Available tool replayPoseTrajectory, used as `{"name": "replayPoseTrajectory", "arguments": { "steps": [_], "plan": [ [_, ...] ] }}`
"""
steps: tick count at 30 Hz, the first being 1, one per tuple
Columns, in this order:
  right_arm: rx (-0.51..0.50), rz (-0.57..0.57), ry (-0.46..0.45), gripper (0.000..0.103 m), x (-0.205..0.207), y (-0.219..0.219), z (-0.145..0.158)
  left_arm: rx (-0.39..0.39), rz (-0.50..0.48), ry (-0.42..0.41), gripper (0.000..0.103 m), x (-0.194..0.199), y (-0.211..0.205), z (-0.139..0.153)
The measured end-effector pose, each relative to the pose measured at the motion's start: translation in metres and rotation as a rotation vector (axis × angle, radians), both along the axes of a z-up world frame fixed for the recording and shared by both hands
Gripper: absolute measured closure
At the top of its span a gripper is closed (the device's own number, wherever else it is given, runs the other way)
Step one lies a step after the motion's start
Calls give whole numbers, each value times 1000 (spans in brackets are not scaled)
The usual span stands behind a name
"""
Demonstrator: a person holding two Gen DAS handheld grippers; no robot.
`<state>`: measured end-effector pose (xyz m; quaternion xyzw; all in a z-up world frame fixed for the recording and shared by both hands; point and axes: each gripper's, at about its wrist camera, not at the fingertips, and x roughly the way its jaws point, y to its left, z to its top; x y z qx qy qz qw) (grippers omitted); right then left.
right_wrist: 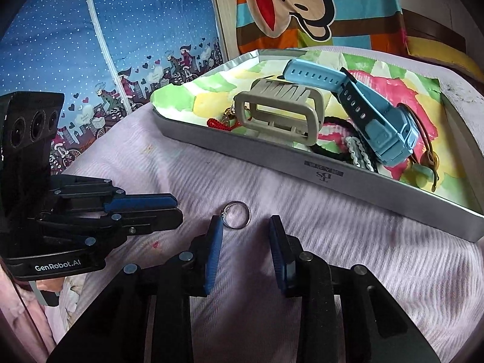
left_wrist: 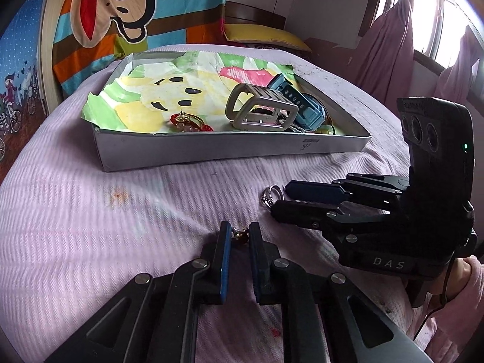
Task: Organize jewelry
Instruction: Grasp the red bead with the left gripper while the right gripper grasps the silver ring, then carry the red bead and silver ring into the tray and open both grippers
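Observation:
On the lilac bedspread [left_wrist: 106, 227], my left gripper [left_wrist: 240, 227] is shut on a small gold and red trinket [left_wrist: 240, 235] pinched between its blue pads. In the right wrist view the left gripper [right_wrist: 178, 210] shows from the side, jaws together. A silver ring [right_wrist: 237, 214] lies flat on the spread. My right gripper [right_wrist: 245, 221] stands open around its near half, and the ring rests against the left pad only. In the left wrist view the ring [left_wrist: 271, 195] lies at the right gripper's [left_wrist: 278, 200] tips. Beyond them is a shallow grey tray [left_wrist: 211, 148] lined with coloured paper.
The tray [right_wrist: 302, 163] holds a blue watch [right_wrist: 390, 130], a beige hair clip [right_wrist: 278, 112], a red corded charm [left_wrist: 187, 121] and braided bands [right_wrist: 357, 151]. A striped monkey-print cloth [left_wrist: 121, 9] and a yellow pillow [left_wrist: 263, 34] lie behind. Pink curtains [left_wrist: 393, 45] hang at the right.

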<state>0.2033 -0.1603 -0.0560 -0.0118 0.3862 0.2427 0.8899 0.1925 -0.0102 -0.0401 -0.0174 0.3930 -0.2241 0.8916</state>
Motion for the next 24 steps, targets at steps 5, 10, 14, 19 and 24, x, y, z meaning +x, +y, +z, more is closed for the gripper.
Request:
{"name": "replayPoseTrajectory", "arguments": {
  "steps": [5, 10, 14, 19, 24],
  "plan": [
    [5, 1, 14, 75, 7, 3, -2, 6, 9, -1, 92, 0, -1, -2],
    [1, 3, 10, 84, 10, 5, -3, 5, 16, -6, 92, -1, -1, -3],
    [7, 1, 0, 85, 9, 5, -4, 13, 22, -15, 92, -3, -2, -3],
    [11, -15, -25, 85, 4, 2, -5, 25, 34, -35, 92, -6, -4, -2],
    [26, -55, -67, 85, -4, -6, -1, 16, 60, -36, 92, -8, -3, 1]
  ]
}}
